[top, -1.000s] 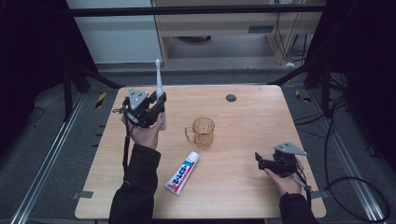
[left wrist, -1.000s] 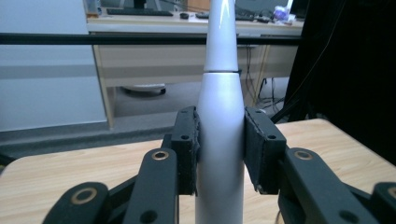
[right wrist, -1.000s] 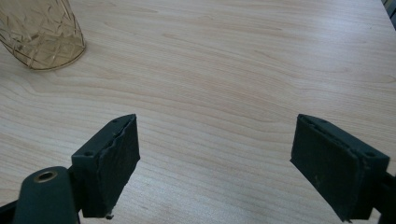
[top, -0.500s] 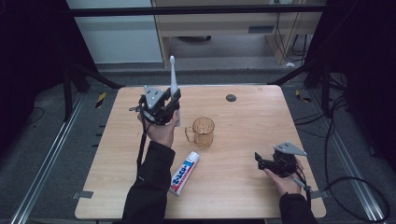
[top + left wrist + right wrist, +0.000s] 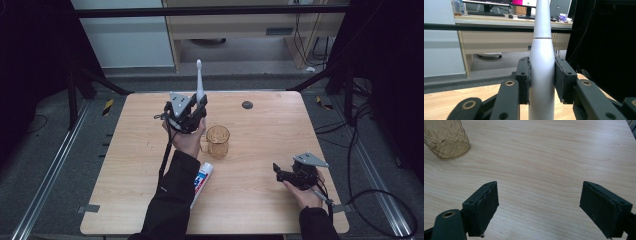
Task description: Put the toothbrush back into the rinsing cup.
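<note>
Between left gripper (image 5: 541, 82) jaws: white, tapered, upright el. toothbrush (image 5: 541, 75).

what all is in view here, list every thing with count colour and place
toothbrush: 1, white, upright, clamped in the left tongs
cup: 1, amber glass with handle, table middle, just right of the left hand
toothpaste tube: 1, white with red and blue, lying by the left sleeve
round dark spot: 1, black, far part of the table
table: 1, light wood
left tongs: 1, black, raised beside the cup, shut on the toothbrush
right tongs: 1, black, low over the table's near right, open, nothing between the pads
</note>
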`<state>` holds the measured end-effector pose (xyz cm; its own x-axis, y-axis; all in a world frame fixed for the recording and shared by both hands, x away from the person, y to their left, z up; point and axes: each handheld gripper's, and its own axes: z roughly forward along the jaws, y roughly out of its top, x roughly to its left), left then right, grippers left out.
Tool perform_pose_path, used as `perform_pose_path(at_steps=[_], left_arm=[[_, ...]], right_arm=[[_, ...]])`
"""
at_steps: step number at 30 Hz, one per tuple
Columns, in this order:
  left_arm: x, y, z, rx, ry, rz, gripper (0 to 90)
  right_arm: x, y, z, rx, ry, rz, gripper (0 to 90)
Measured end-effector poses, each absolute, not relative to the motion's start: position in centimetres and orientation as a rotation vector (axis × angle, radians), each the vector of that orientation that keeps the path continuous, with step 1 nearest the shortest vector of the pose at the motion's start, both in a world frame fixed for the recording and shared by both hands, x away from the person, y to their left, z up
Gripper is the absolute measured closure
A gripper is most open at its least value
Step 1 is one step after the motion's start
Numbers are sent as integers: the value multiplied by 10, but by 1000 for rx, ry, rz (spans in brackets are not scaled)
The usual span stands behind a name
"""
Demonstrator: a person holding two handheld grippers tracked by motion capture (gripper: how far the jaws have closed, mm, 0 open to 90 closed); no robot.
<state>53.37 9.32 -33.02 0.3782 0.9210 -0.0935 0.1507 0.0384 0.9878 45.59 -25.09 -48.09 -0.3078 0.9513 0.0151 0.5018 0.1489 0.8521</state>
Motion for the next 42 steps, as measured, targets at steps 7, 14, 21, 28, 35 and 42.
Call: perform_pose_path(at_steps=[7, 14, 21, 28, 35, 42], left_arm=[[536, 79, -336, 1417, 1024, 779, 669], [539, 72, -343, 1414, 1018, 775, 669], [544, 66, -352, 1422, 1015, 775, 669], [549, 65, -364, 1443, 1025, 765, 669], [551, 65, -378, 1462, 1034, 767, 669], [550, 69, -392, 1481, 1047, 753, 669]], right_arm=[[456, -252, -481, 1380, 1882, 1069, 154], [456, -252, -482, 1377, 1881, 1074, 156], [456, -252, -482, 1374, 1879, 1075, 159], [456, -252, -482, 1369, 1883, 1074, 163], [457, -252, -482, 1362, 1884, 1067, 164], [457, -252, -483, 1355, 1891, 1061, 165]])
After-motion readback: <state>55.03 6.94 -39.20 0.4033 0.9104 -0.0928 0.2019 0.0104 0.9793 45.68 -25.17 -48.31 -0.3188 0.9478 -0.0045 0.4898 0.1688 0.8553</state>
